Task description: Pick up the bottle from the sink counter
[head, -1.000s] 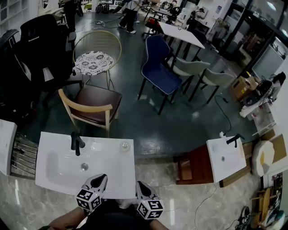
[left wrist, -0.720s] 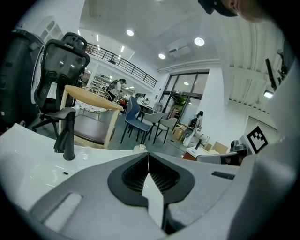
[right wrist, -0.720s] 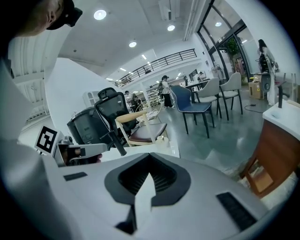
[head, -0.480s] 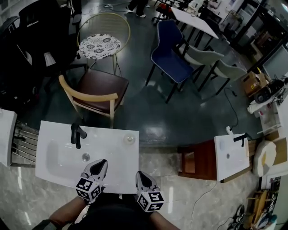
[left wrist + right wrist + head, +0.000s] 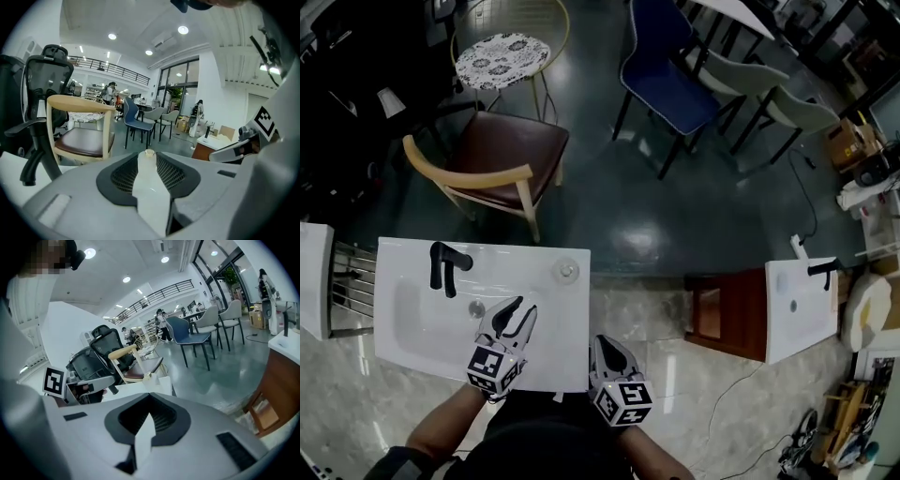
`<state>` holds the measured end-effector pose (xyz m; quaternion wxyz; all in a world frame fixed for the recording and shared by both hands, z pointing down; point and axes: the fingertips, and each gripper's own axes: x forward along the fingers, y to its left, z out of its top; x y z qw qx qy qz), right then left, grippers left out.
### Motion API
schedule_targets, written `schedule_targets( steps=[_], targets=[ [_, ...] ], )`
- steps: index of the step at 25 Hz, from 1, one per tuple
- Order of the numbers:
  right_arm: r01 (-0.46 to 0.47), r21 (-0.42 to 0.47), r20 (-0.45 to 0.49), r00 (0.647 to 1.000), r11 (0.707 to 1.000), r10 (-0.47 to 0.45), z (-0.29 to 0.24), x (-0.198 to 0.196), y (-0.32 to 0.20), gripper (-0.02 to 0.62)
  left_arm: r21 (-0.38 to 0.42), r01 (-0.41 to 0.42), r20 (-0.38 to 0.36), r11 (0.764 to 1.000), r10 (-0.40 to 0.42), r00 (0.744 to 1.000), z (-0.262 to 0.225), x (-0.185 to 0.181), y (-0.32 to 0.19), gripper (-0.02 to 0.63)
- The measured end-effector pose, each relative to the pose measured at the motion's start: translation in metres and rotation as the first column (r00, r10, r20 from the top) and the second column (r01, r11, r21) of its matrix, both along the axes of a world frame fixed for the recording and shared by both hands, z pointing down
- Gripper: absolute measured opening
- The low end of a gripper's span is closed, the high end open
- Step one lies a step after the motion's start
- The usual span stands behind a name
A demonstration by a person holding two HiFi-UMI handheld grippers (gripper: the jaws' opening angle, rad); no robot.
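Over the sink counter (image 5: pixel 516 258), the left gripper (image 5: pixel 523 308) appears to be on approach. A sound pick calls for jaws spread wider than the bottle (image 5: pixel 567 271), an advance until they flank its body, then a square close. Its jaws have just been opening and stand partly released, empty; the right gripper (image 5: pixel 603 344), further back, is clenched on nothing. The bottle stands upright on the counter's far corner, ahead of the left tips and slightly to their right, apart, lined up with the jaw gap.
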<state>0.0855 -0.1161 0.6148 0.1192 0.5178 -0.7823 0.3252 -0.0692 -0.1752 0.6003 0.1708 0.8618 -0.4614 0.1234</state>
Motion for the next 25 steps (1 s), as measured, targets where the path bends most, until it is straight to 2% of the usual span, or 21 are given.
schedule_targets(
  steps=[5, 7, 10, 12, 14, 25],
  targets=[
    [0.002, -0.017, -0.012, 1.000, 1.000, -0.002, 0.015, 0.011, -0.005, 0.008, -0.006, -0.054, 0.050, 0.999, 0.054, 0.997, 0.020, 0.024, -0.019, 0.144],
    [0.005, -0.031, -0.012, 1.000, 1.000, -0.006, 0.023, 0.014, -0.007, 0.008, 0.004, -0.049, 0.060, 0.999, 0.048, 0.997, 0.026, 0.030, -0.032, 0.175],
    [0.000, -0.060, -0.006, 1.000, 0.998, 0.000, 0.035, 0.018, -0.003, 0.008, 0.015, -0.046, 0.068, 0.999, 0.045, 0.997, 0.038, 0.039, -0.046, 0.235],
    [-0.003, -0.082, -0.004, 1.000, 0.997, 0.003, 0.042, 0.022, 0.001, 0.008, 0.005, -0.058, 0.074, 0.998, 0.057, 0.996, 0.048, 0.047, -0.051, 0.293],
    [-0.006, -0.102, -0.003, 1.000, 0.995, 0.005, 0.050, 0.025, 0.005, 0.008, -0.009, -0.072, 0.085, 0.997, 0.073, 0.994, 0.059, 0.054, -0.056, 0.324],
    [-0.065, -0.165, 0.008, 0.998, 0.984, 0.068, 0.076, 0.038, 0.012, 0.008, -0.037, -0.105, 0.098, 0.994, 0.109, 0.989, 0.098, 0.079, -0.083, 0.341]
  ],
)
